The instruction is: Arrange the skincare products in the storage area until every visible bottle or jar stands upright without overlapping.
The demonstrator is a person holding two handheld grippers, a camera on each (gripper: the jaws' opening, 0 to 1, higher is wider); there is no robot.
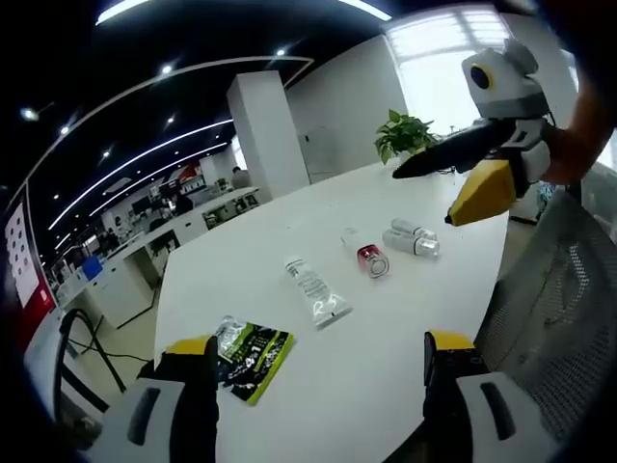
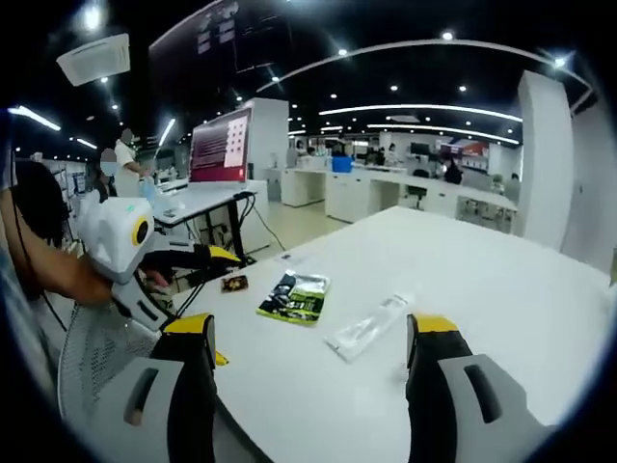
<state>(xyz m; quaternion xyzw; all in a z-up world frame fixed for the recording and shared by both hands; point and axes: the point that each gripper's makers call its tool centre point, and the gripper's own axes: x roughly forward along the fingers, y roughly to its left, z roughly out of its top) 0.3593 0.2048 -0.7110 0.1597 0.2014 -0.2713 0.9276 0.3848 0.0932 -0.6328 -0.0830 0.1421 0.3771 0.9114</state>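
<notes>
- Four products lie flat on the white surface [image 1: 405,318], none upright yet: a clear tube [image 1: 314,289], a red-capped jar [image 1: 372,260] on its side, and two small pale bottles [image 1: 413,238] lying together.
- A green-and-black sachet [image 1: 249,357] lies on the near side of the tube, close to the surface edge; in the right gripper view it is the sachet [image 2: 297,297] just beside the tube [image 2: 369,328].
- Left tool [image 1: 318,371]: jaws spread wide, holding nothing, hanging above the near edge, short of the tube.
- Right tool [image 2: 310,352]: jaws wide, empty, over the surface edge, apart from the tube.
- In the left gripper view the right tool [image 1: 453,188] hovers above the bottles; its opening cannot be judged there.
- Step in hand (judgement): approach for a first pick. The jar looks easiest: grip across its body, rotate cap up, set down apart from the bottles.
- Tube is soft and flat; it will likely stand only on its cap, so pinch lightly near the cap end.
- Room: broad bare surface beyond the jar, good for standing items spaced out. Avoid the near edge, where a mesh chair [image 1: 549,289] sits close.
</notes>
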